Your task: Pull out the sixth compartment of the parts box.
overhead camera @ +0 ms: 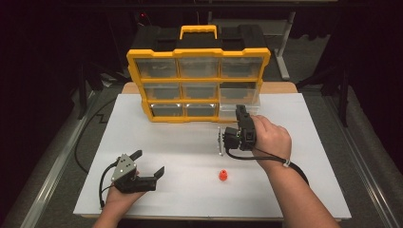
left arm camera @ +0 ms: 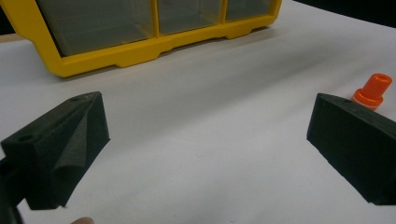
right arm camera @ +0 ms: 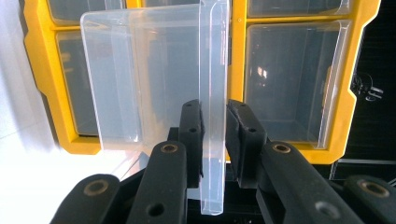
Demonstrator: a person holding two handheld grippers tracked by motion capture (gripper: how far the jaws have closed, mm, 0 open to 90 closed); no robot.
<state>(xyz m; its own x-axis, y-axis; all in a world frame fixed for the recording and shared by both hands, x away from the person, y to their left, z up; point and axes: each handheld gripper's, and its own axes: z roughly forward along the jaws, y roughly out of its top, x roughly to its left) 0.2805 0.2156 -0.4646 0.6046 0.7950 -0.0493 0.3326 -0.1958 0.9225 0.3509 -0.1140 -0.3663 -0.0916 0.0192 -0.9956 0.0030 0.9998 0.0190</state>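
While the right gripper [right arm camera: 214, 130] clamps the clear plastic drawer's [right arm camera: 154, 74] front wall to draw it from the yellow organizer [overhead camera: 198, 53] at frame centre, the left gripper [overhead camera: 147, 166] rests unclenched, lower left, near a small orange cap [overhead camera: 223, 175].

Glossy clear plastic drawer [right arm camera: 154, 74]

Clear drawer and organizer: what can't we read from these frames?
- Clear drawer: high view, right gripper and hand cover most of it; contents unreadable.
- Organizer: bins too small and glary in high view; cut off by edges in both gripper views.
- Orange cap: left gripper view, a jaw hides its base.
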